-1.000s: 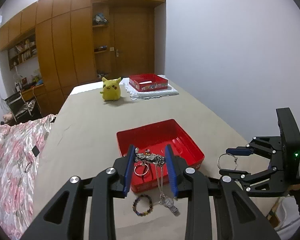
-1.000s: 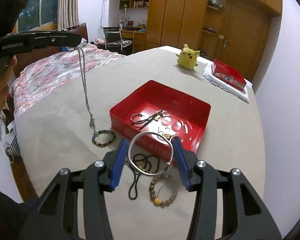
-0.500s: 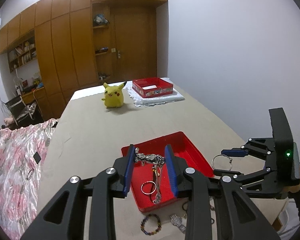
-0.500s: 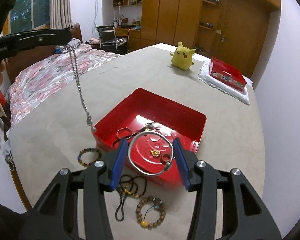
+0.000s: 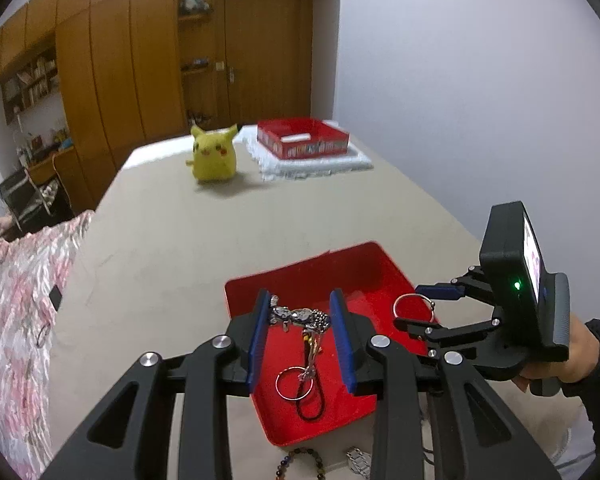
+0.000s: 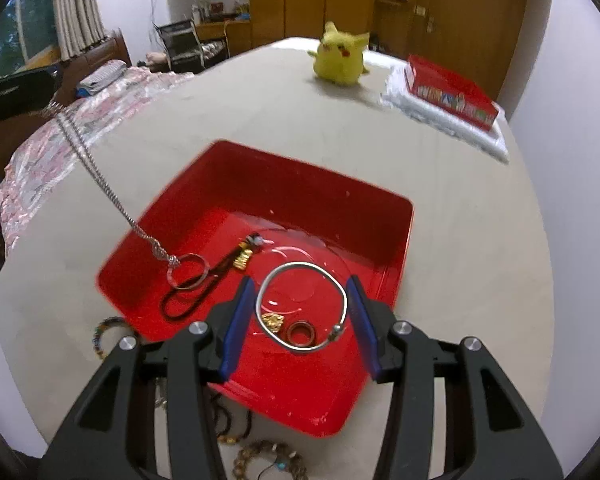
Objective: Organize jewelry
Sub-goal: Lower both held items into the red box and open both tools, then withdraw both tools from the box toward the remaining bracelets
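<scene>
Two grippers now over red tray (image 6: 396, 248), moved in from table edge: left gripper (image 5: 300, 330) clenched on chain necklace (image 6: 88, 160), its ring touching tray floor; right gripper (image 6: 302, 312) grasping silver bangle (image 6: 300, 306), approx. ready to drop.

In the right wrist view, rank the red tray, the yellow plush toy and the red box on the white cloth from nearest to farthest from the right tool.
1. red tray: directly under the right tool, which holds a silver bangle.
2. yellow plush toy: far end of the table, centre.
3. red box: far right corner; too close to the plush toy to rank firmly.
</scene>
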Available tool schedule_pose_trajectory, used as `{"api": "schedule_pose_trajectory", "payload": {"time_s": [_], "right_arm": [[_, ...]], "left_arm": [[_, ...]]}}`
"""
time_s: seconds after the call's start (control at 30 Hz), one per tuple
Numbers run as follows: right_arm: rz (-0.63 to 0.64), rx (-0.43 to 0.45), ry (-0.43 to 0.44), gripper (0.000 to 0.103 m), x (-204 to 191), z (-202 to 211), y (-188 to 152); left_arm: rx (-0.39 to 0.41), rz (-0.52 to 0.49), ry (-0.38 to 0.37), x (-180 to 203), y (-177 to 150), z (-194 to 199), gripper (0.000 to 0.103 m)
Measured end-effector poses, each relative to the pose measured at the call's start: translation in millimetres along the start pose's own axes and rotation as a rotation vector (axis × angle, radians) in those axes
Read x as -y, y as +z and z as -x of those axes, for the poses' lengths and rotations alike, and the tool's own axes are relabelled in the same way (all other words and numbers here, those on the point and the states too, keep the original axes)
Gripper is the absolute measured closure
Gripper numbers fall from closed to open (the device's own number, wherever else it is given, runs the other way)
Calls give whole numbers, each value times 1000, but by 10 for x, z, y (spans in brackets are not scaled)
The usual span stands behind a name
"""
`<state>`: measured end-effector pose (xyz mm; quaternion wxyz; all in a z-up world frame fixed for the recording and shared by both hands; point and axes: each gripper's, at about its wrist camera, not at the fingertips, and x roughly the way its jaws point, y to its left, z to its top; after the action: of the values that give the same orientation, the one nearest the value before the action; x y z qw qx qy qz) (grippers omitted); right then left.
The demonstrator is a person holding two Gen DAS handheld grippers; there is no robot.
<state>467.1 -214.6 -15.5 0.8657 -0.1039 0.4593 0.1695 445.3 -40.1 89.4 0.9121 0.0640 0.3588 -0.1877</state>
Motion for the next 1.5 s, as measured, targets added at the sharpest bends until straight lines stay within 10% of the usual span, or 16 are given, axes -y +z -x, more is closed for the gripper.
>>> {"api": "schedule_pose_trajectory", "payload": {"time_s": [0.1, 0.13, 0.8, 1.37, 1.5], "right_arm": [[-4, -34, 0, 57, 12, -202, -14], [-4, -44, 0, 57, 11, -269, -25], [64, -160, -52, 56, -114, -793, -140], [15, -83, -36, 47, -13, -401, -267], [7, -46, -23, 44, -31, -193, -354]], "left_arm": [[-40, 11, 0, -53, -64, -252, 74], [-53, 14, -2, -76, -67, -344, 97], [-252, 49, -39, -155, -751, -1335, 96], [-166, 37, 21, -77, -876, -874, 19], [-125, 20, 42, 0, -936, -608, 17]]}}
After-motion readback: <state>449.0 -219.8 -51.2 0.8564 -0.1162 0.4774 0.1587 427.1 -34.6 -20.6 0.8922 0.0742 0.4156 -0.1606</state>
